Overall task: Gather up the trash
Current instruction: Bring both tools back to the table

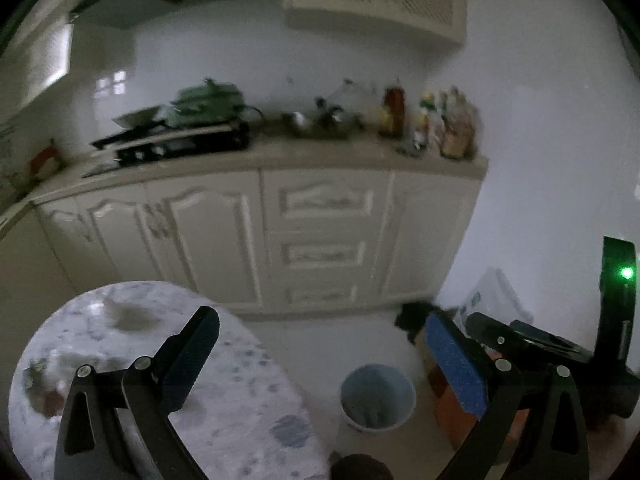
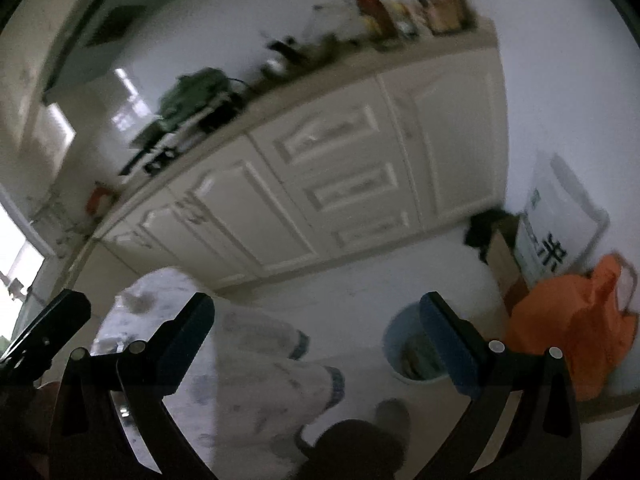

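A pale blue waste bin (image 1: 376,396) stands on the floor beside a round table (image 1: 240,408) with a marbled cloth. Small blurred scraps (image 1: 44,384) lie at the table's left edge. My left gripper (image 1: 324,360) hangs open above the table's right edge and the floor, with nothing between its fingers. In the right wrist view, my right gripper (image 2: 318,340) is open and empty too, high above the cloth (image 2: 248,360). The bin (image 2: 400,352) shows partly behind its right finger (image 2: 448,344). Each gripper appears at the edge of the other's view.
White kitchen cabinets (image 1: 320,240) run along the back, their counter crowded with a stove, pots and bottles. By the right wall sit an orange bag (image 2: 576,328), a cardboard box (image 2: 508,264) and a white printed sack (image 2: 556,216). A dark rounded shape (image 2: 352,448) lies low in front.
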Tool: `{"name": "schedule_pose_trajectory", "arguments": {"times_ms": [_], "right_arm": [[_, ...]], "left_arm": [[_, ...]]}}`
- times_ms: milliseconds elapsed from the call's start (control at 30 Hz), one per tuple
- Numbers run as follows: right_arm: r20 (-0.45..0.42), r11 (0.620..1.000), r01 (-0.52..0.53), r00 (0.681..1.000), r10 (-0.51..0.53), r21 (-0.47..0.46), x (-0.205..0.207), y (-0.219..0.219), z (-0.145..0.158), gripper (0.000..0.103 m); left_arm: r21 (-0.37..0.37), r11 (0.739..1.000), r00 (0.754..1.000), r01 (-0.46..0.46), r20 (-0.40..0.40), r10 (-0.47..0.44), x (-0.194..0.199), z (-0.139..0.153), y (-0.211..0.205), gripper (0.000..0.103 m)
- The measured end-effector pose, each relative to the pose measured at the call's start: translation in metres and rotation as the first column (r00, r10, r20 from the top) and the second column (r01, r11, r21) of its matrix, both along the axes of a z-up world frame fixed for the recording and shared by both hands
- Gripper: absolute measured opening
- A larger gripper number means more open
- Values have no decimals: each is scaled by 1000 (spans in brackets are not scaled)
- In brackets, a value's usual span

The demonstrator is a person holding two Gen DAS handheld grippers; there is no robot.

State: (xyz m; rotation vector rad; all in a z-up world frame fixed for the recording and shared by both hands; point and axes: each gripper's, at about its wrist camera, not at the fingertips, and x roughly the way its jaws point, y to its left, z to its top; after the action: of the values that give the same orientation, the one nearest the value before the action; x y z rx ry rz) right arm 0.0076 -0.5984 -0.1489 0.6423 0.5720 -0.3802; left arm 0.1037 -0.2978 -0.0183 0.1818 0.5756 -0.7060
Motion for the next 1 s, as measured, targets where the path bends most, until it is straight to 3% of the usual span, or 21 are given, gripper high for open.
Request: {"name": "schedule_pose_trajectory", "arguments": {"times_ms": [300, 433, 567, 867, 1000], "right_arm": [[89, 980, -145, 983, 158, -139, 12, 88, 66, 103], [110, 953, -216, 964, 243, -211, 17, 129, 92, 103], [127, 927, -263, 944, 305, -269, 22, 167, 111, 103], [156, 865, -347, 892, 423, -362, 26, 239, 141, 103], [162, 843, -384, 869, 468, -377, 26, 266, 142, 103]], "left_arm": [[-100, 981, 978, -166, 114, 177, -71, 50, 136, 102], [-128, 964, 955, -235, 156, 253, -106, 58, 182, 102], [-158, 936, 916, -315, 207, 343, -144, 61, 230, 102], [-212, 863, 839, -458, 219, 499, -222, 49, 286, 102], [-225, 838, 813, -497, 217, 541, -231, 47, 282, 102]]}}
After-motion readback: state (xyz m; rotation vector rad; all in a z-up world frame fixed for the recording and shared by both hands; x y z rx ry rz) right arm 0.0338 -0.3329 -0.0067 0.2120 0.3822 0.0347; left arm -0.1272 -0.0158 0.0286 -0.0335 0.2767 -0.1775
